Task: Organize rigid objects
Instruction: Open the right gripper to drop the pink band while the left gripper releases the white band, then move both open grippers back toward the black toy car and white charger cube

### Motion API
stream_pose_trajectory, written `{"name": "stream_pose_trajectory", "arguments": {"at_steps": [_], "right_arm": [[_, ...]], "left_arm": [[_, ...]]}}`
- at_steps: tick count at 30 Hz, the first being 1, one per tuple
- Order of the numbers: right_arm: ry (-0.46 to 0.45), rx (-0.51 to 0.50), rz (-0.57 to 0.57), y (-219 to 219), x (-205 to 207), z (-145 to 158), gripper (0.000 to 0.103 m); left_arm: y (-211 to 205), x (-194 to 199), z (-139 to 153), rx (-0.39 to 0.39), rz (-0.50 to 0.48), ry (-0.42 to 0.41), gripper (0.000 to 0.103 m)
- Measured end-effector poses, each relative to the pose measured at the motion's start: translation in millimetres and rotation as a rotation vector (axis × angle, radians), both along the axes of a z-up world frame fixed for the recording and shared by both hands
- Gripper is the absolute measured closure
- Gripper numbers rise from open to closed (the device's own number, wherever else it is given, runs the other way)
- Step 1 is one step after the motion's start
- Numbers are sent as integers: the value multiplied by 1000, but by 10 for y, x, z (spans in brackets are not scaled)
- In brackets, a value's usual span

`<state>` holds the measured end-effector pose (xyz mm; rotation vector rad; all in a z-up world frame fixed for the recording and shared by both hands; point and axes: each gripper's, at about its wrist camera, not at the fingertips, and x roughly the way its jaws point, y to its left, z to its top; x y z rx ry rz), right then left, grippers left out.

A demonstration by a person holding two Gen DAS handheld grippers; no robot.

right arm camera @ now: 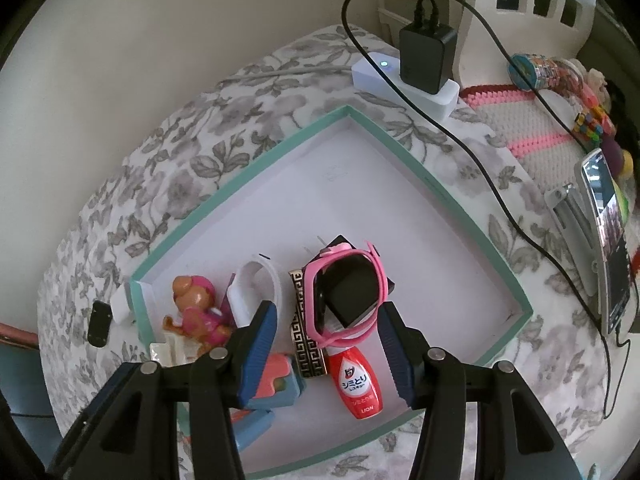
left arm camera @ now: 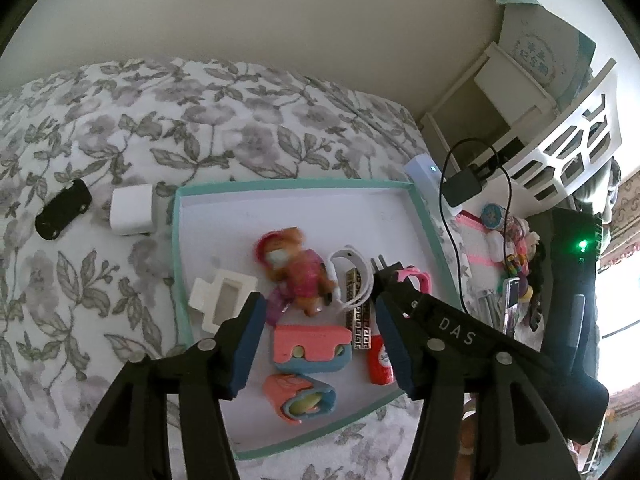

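The fingers (left arm camera: 240,344) of the left gripper (left arm camera: 320,344) stand apart with nothing pinched between them, hanging over the near part of the tray (left arm camera: 424,216), above a pink-and-blue toy block (left arm camera: 312,348) that none of them touches. The right gripper (right arm camera: 328,348) is the same: its fingers (right arm camera: 256,356) are spread and empty, and a red bottle (right arm camera: 358,380) and a patterned black-and-silver bar (right arm camera: 306,344) lie below the gap, with a pink-strapped watch (right arm camera: 348,292) just beyond them. The teal-edged tray sits on the flowered bed (left arm camera: 120,120), and most of the task's things are already gathered toward its near edge: a toy figure in pink (left arm camera: 292,272), a white band (left arm camera: 352,276), a second pink-and-blue block (left arm camera: 300,398) and a white clip (left arm camera: 220,300) lying across the tray's left edge. Two things are outside on the bed, just past the tray's far left corner: a white charger cube (left arm camera: 130,210) and a small black toy car (left arm camera: 62,214). To my eye this is a pause between placements, both grippers free. The next move probably means carrying the left gripper out to the cube or car, closing on it squarely and bringing it over the rim.
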<state>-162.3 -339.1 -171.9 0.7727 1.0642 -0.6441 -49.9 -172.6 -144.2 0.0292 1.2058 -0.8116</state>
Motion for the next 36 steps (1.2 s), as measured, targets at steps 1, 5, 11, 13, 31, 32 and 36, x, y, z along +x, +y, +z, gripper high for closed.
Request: {"name": "stream_pose_trajectory", "arguments": {"at_steps": [1,5,11,13,31,32,36], "right_arm": [[5,-4,4,7,8,-2,46],[15,-9,11,18,29,-8,37],[20,-32,23,34,49,26,33],[28,-41,30,53,64,29,32],[12,-114,202,458,367,124,20],[9,-114,205,470,379,130,19],[15,-129,233,568,441,136,19]], "left_arm": [[7,8,7,1,4,-3,43],[57,43,44,4,22,-18,43],[162,145,42,23,75,-23,41],[213,201,28,32,99,-17,37],[864,680,-118,216,356,-42,19],[914,707,-115,219,374,-49,19],[1096,814,-129,232,436,-52,19]]}}
